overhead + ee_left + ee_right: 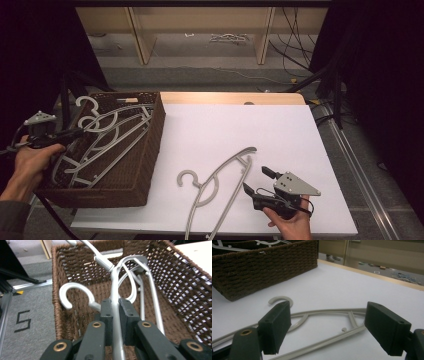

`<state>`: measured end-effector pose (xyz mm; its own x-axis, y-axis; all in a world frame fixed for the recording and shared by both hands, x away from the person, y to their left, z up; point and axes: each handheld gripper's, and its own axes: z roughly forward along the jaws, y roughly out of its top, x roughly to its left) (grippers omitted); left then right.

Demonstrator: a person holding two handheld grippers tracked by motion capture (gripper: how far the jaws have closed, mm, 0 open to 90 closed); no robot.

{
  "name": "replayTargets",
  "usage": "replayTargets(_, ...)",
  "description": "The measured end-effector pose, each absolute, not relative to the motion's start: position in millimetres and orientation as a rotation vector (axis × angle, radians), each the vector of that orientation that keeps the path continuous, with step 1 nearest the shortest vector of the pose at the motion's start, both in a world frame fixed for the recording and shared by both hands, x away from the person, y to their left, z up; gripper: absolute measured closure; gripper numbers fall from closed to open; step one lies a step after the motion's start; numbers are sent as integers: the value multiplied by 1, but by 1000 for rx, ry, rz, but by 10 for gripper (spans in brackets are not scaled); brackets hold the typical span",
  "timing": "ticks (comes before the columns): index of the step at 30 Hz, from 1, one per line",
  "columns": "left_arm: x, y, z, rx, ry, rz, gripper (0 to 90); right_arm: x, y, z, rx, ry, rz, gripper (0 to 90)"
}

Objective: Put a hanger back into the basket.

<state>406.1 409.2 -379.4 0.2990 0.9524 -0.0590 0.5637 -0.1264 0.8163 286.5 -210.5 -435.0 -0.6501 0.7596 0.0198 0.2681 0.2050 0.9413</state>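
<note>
**A:** What did your left claw (75,133) have?

**B:** It was clamped tight on a hanger (115,315). The grey bar ran straight up between my pads, and its hook (75,293) curled off just left of the jaws. Ahead of the claw lay the basket (180,290), with more hangers (147,297) piled in it beyond my tips and a little to their right.

**A:** How would you have set it down well?

**B:** I judged the step to be lowering that hanger into the basket. I'd have kept the bar square in the pads so it couldn't swing, tipped the far end down first, and watched that the hook didn't catch the weave of the wall beside it. I'd have laid it along the pile rather than across, and let go only once it rested on the others.

**A:** And the right claw (257,180)?

**B:** It stood wide and held nothing. One more hanger (319,315) lay flat on the white table (352,290), just ahead of my jaws and crossing under the gap between them; I could not tell if the pads touched it. Its hook (280,300) sat beyond my left pad, pointing toward the basket (267,267) farther off on that side.

**A:** So that one was next?

**B:** Likely, but it was not yet gripped.
</note>
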Motion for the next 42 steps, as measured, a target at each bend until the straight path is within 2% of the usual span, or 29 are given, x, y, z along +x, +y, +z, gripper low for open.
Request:
replayTargets(7, 412, 418, -395, 1812, 1407, 608, 810, 287, -211, -435, 935, 2026, 1419, 223)
replayTargets(9, 413, 417, -393, 1893, 1392, 608, 810, 287, -210, -435, 950, 2026, 1448, 223)
replayTargets(13, 415, 415, -395, 1886, 1406, 570, 811, 287, -211, -435, 954, 2044, 1426, 223)
replayTargets(15, 416, 417, -394, 1988, 1389, 561, 812, 289, -210, -435, 926, 2010, 1445, 223)
replayTargets(16, 417, 412, -396, 1945, 1409, 550, 813, 287, -210, -435, 952, 2040, 1426, 223)
replayTargets(19, 420, 412, -396, 2027, 1402, 527, 806, 287, -211, -435, 955, 2036, 1434, 223)
replayTargets(21, 421, 412, -391, 1991, 1395, 534, 792, 289, -211, -435, 926, 2014, 1443, 224)
replayTargets(24, 422, 408, -384, 1878, 1420, 536, 712, 287, -211, -435, 961, 2034, 1435, 223)
replayTargets(26, 420, 405, -378, 1864, 1419, 574, 695, 288, -211, -434, 964, 2028, 1441, 223)
replayTargets(27, 418, 403, -375, 1881, 1410, 601, 638, 288, -211, -435, 953, 2037, 1428, 223)
replayTargets(28, 417, 399, -373, 1866, 1409, 613, 638, 288, -211, -435, 953, 2037, 1428, 223)
replayTargets(35, 399, 383, -359, 1781, 1415, 653, 424, 288, -211, -435, 958, 2034, 1430, 223)
replayTargets(42, 367, 366, -325, 1692, 1352, 716, 349, 288, -210, -435, 951, 2031, 1430, 222)
